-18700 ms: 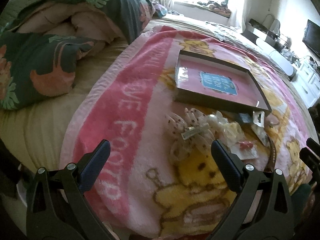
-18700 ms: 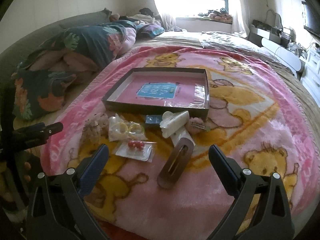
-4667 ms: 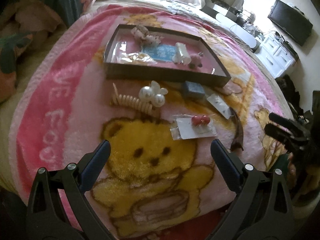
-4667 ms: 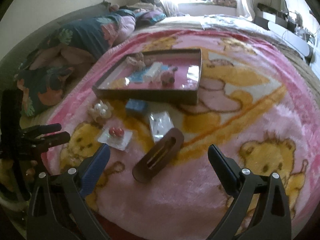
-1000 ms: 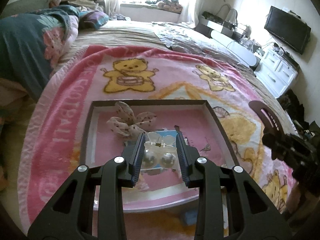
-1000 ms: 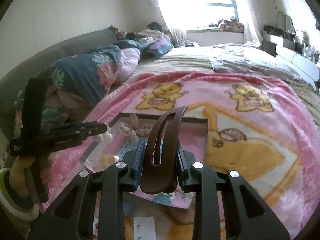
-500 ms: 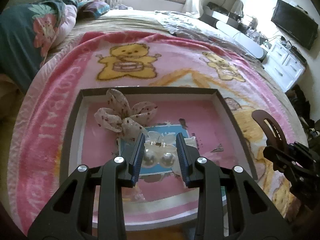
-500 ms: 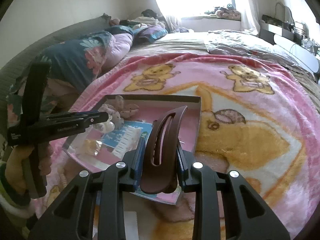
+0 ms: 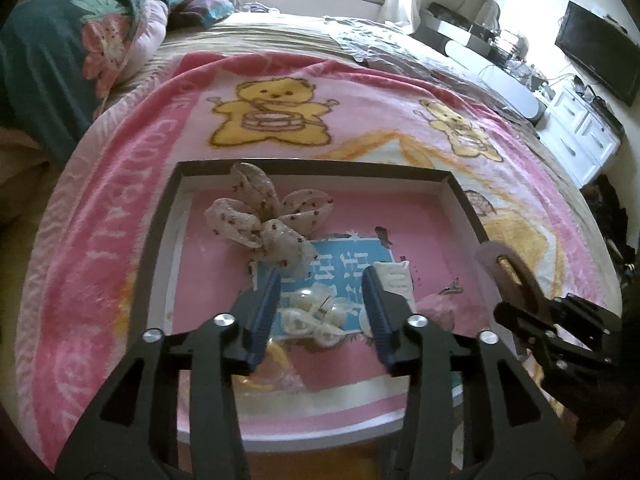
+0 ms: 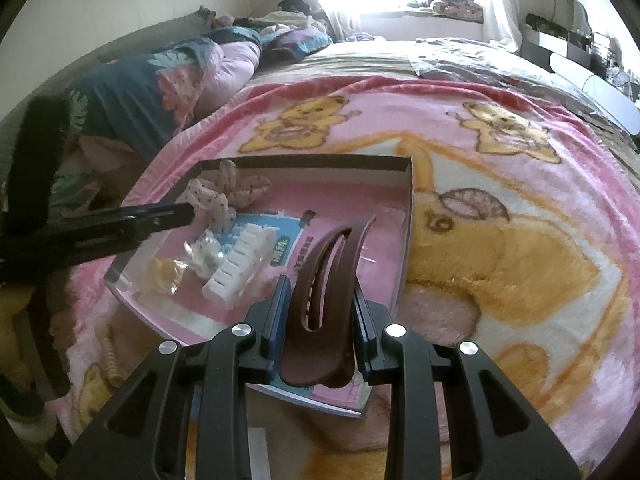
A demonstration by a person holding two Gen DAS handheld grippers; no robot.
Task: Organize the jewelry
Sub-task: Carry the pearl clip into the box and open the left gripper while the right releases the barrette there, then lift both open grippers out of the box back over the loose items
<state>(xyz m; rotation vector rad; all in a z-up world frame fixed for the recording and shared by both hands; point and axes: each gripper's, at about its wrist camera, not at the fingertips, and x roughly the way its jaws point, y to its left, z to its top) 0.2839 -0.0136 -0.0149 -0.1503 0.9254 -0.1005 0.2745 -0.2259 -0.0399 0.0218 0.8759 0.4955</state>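
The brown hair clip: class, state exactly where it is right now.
In the right wrist view the brown hair clip stands clamped in the right gripper, over the tray's near right part, right of the white comb clip.

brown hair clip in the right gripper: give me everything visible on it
The brown hair clip is a long, curved, glossy piece that looks like plastic, with a slot down its middle and small teeth inside. It stands upright, tip tapering up and to the right, its rounded base pinched between the right gripper fingers. It hangs over the near right part of the tray, touching nothing else. The left view shows it too.
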